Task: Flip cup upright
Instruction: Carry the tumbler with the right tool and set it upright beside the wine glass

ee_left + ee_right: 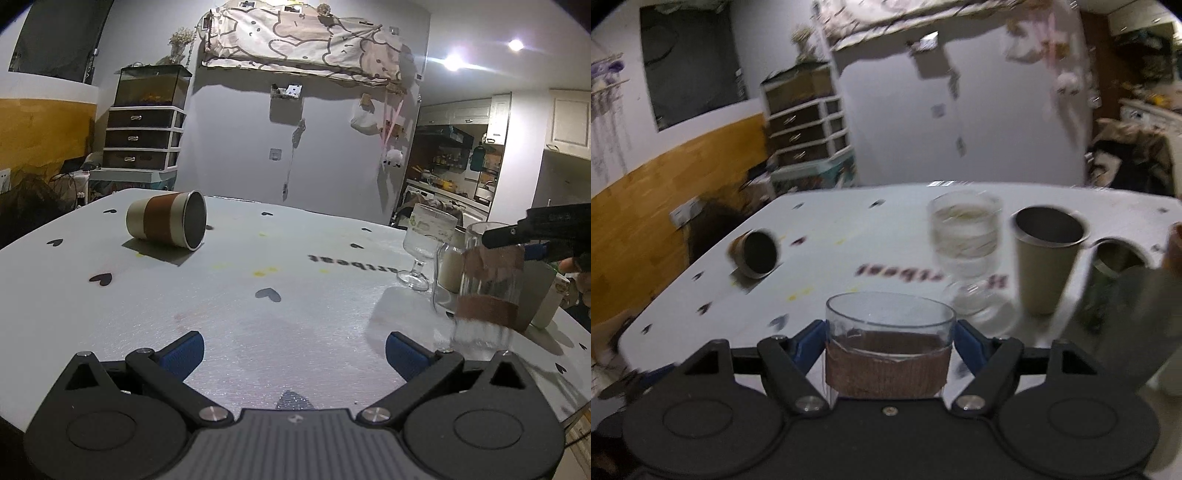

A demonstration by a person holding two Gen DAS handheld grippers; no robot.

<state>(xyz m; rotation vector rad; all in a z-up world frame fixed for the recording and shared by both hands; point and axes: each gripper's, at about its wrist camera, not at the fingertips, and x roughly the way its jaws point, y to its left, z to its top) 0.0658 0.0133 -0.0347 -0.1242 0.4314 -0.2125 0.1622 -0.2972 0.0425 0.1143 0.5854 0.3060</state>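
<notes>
While a glass cup [888, 355] is pinched upright by the right gripper [888, 347], the far-left banded cup [167, 224] lies untouched; the left gripper [294, 352] is spread.

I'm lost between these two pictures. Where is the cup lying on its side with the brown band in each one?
Left wrist view: the tipped cup lies upper left on the table, dark mouth facing right.
Right wrist view: the same tipped cup lies at middle left, blurred, mouth toward the camera.
Shared landmark: the stemmed glass, standing to the right of the cup in both.
</notes>
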